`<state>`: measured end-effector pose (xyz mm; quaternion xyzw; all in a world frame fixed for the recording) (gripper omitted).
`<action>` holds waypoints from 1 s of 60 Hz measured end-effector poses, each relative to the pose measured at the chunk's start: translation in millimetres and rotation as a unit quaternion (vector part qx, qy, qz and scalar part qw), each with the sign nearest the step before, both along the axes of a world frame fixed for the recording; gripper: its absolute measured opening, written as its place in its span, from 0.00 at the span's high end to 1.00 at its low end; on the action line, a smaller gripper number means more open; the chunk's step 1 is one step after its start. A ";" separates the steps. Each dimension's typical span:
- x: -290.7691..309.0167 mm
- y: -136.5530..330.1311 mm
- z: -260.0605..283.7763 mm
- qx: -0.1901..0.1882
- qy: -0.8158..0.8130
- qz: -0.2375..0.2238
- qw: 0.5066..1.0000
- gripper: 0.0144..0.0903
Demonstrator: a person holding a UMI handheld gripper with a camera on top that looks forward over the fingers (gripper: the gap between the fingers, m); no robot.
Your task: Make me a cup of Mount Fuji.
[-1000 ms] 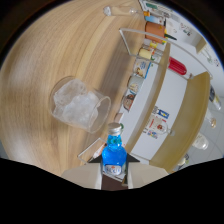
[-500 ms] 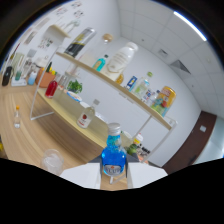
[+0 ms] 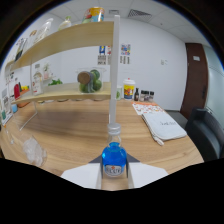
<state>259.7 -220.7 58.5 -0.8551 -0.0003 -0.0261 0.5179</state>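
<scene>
Ahead of me: wooden table (image 3: 75, 132).
On it: two-tier shelf (image 3: 70, 90), white booklet (image 3: 164, 125).
Far side: brown door (image 3: 194, 75).

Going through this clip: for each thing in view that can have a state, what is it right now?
Blue bottle: upright, cap on, held between the fingers.
Gripper: shut on the blue bottle.
Glass of ice: standing on the table, holding ice, no liquid visible.
Shelf rack: upright on the table, both tiers stocked.
Clear jar on the lower tier: upright, holding round fruit.
Door: closed.
</scene>
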 end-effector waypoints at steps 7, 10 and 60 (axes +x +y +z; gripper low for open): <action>-3.5 -2.6 -21.3 -0.026 -0.003 0.013 1.000 0.73; -6.3 -2.4 -27.9 -0.035 -0.003 0.019 0.999 0.73; -7.4 -39.5 -0.1 -0.054 0.021 -0.015 0.998 0.05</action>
